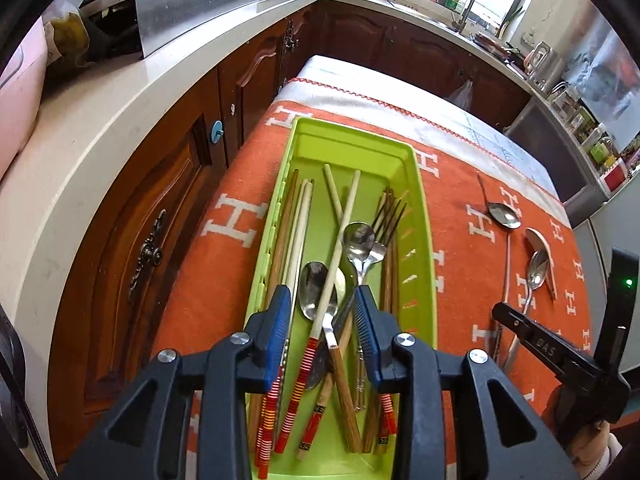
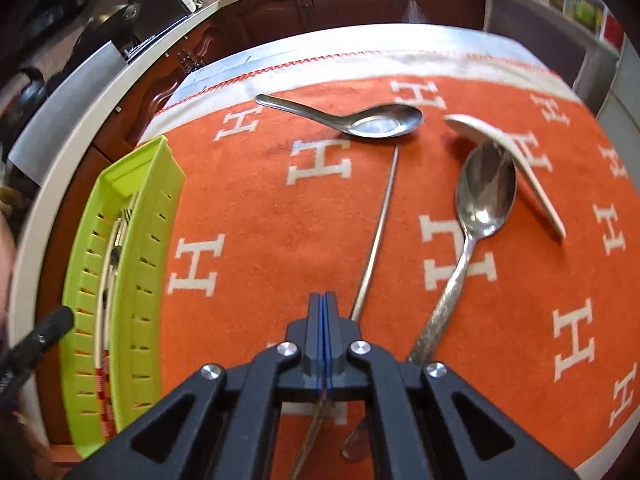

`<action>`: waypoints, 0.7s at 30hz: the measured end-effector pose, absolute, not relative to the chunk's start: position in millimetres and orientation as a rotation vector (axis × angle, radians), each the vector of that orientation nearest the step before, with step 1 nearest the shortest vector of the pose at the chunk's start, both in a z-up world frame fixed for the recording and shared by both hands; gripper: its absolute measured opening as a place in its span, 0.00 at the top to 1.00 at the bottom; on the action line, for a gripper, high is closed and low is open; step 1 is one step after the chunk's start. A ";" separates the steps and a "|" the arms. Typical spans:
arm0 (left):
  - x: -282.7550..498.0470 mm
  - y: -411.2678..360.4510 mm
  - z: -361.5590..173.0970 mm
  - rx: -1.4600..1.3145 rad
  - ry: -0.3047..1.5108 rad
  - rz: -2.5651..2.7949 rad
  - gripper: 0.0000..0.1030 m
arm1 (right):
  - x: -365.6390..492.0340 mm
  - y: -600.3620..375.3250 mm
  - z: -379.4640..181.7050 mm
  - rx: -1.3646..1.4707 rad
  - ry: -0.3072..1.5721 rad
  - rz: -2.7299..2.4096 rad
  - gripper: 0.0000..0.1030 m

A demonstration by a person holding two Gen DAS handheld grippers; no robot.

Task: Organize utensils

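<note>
My left tongs hang released over the near end of the green tray, which sits on the orange cloth covering the tabletop. The tray already holds a jumble: chopsticks along its left side, a metal spoon between my fingertips, a fork further in.

My right tongs are clenched. A thin brownish stick runs out beneath them toward me, so I judge they may be pinching a chopstick, but I cannot tell for sure.

Still loose on the cloth are a long-handled spoon, a broad soup spoon beyond it, a white spoon whose bowl end touches the long-handled one, and a thin metal rod between them.

If the right tongs do carry something, I would swing left over the tray, line the piece up with its long axis and let go low, so it lies flat and does not bridge the crossed pieces. The left tongs should clear out first.

The grip point of the right tongs is hidden under their own body. The long-handled spoon's handle end disappears behind the rig. From the right camera the tray's inside is mostly blocked by its slotted wall.
</note>
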State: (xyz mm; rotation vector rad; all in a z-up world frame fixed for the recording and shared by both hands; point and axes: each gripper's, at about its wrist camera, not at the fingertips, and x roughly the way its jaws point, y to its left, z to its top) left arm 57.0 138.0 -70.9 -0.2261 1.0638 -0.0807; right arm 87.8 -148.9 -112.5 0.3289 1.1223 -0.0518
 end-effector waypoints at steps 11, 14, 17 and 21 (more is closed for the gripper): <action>48.1 145.6 -59.6 -0.260 1.033 -0.055 0.70 | 65.7 -113.6 -59.4 0.448 1.066 0.278 1.00; 45.4 146.2 -60.2 -0.260 1.035 -0.054 0.70 | 71.1 -116.3 -56.4 0.431 1.052 0.232 1.00; 43.4 142.0 -62.3 -0.249 1.039 -0.058 0.69 | 78.5 -141.2 -65.4 0.441 1.033 0.096 0.97; 42.7 133.4 -65.8 -0.242 1.048 -0.081 0.69 | 85.1 -160.0 -84.2 0.434 1.040 -0.019 0.70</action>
